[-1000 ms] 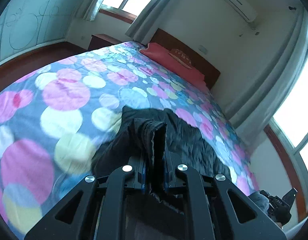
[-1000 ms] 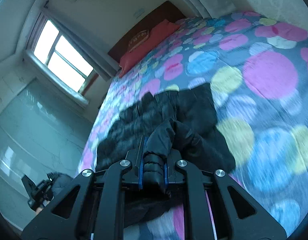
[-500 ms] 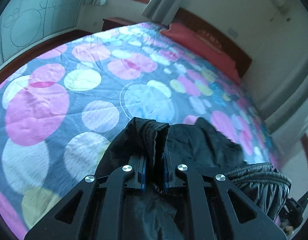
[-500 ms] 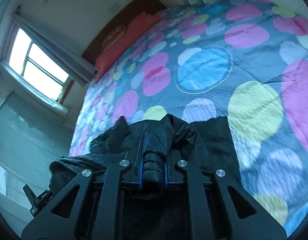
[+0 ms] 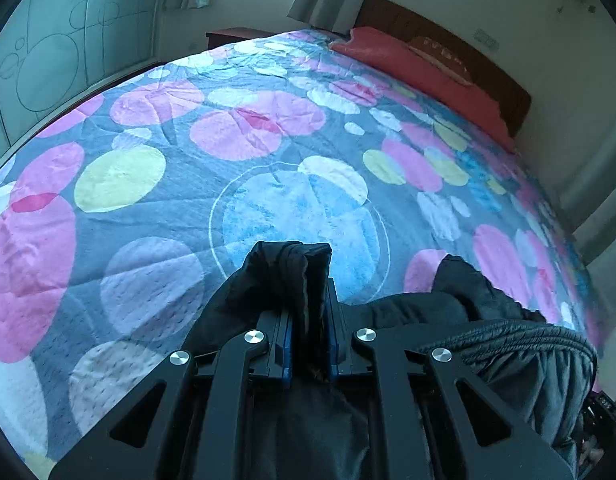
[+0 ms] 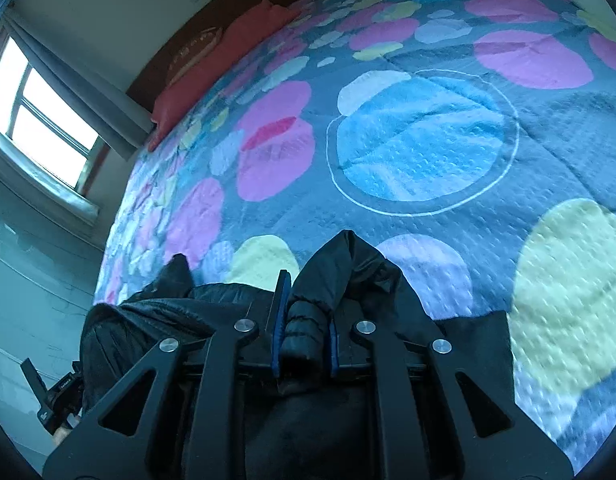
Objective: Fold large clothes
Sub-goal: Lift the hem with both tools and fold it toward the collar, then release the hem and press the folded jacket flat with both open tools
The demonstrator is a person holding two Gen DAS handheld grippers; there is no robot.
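Observation:
A black padded jacket point(image 5: 508, 344) lies bunched on the near part of the bed and hangs below both grippers. My left gripper point(image 5: 310, 308) is shut on a folded edge of the jacket, which sticks up between its blue pads. My right gripper point(image 6: 303, 312) is shut on another puffy edge of the jacket point(image 6: 340, 268). Both hold the fabric low over the spotted quilt. The rest of the jacket is hidden under the gripper frames.
The bed's quilt point(image 5: 267, 152) has pink, blue and yellow circles and stretches ahead. A red pillow point(image 5: 412, 64) and wooden headboard are at the far end. Windows with curtains point(image 6: 43, 120) and a glass-panelled wall flank the bed.
Both grippers have carried the held jacket edges forward and down toward the quilt. More of the jacket now lies behind and under the grippers, and less spreads ahead of them.

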